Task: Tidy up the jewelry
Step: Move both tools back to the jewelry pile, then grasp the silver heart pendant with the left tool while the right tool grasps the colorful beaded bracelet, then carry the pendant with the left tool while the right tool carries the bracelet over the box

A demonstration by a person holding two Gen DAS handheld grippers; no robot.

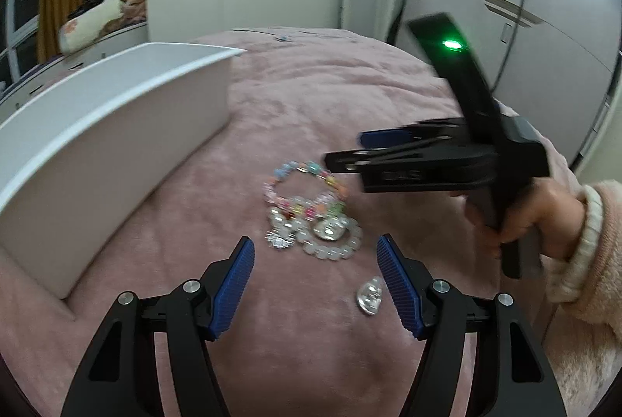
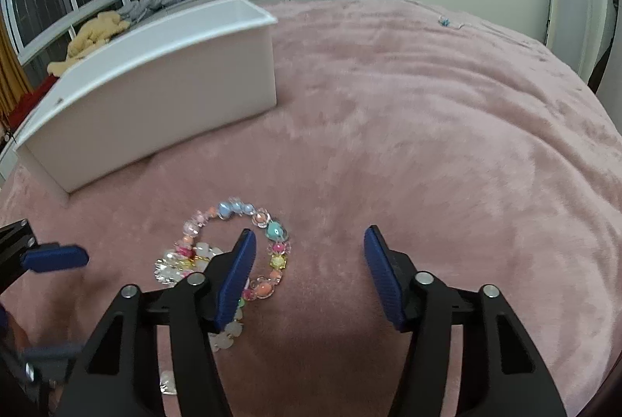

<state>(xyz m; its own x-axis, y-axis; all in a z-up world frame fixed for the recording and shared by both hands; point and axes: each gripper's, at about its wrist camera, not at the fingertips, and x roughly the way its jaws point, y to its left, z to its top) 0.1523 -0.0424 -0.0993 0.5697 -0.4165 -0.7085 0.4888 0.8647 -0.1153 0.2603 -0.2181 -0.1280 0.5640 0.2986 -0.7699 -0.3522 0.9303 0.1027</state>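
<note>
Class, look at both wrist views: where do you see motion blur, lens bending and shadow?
Left wrist view: the right gripper is smeared by motion blur, its green light flares, and the white box rim bows from fisheye distortion. Right wrist view: sharper; the colourful bead bracelet is crisp, a dark shadow lies on the pink blanket beneath the right gripper, and the corners are black.

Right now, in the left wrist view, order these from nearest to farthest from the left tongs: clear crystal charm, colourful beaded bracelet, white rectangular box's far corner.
1. Clear crystal charm, beside the right finger.
2. Colourful beaded bracelet, ahead, centre.
3. White rectangular box, far corner back left.
</note>
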